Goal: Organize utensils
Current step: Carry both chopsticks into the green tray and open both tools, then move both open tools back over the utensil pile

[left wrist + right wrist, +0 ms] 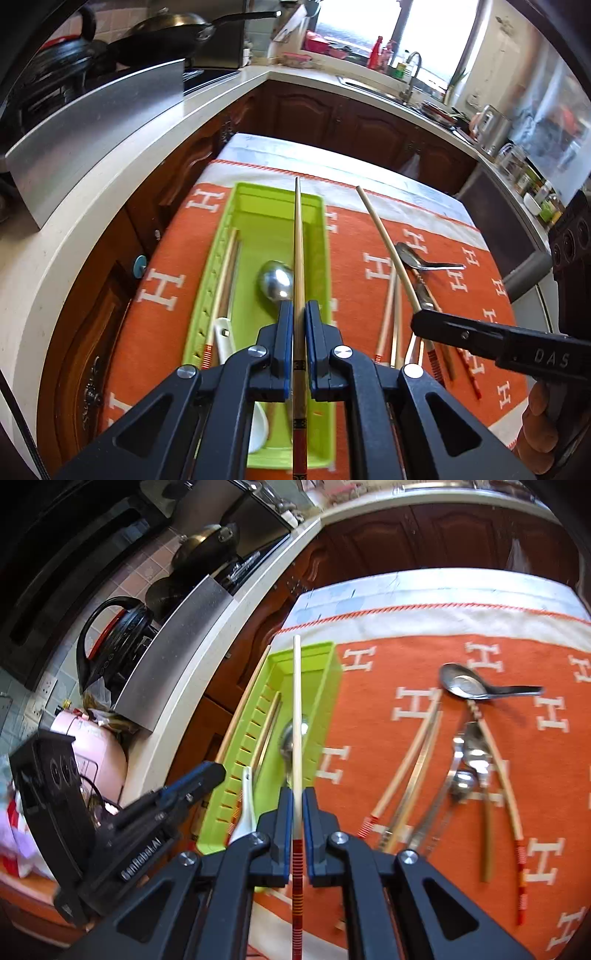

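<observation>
My left gripper (298, 306) is shut on a wooden chopstick (297, 240), held above a lime-green tray (258, 189). In the tray lie a metal spoon (275, 282), a white ceramic spoon (224, 341) and a pair of chopsticks (226, 275). My right gripper (297, 792) is shut on a second chopstick (296, 701) with a red-striped end, over the tray's (332, 672) right side. Each gripper shows in the other's view, the right gripper (417, 321) at the right and the left gripper (218, 768) at the left.
On the orange cloth (369, 720) right of the tray lies a loose pile: a large metal spoon (463, 685), smaller spoons (476, 760) and several chopsticks (406, 760). A white counter (92, 206) with a stove and pans runs along the left, dark wooden cabinets (332, 114) behind.
</observation>
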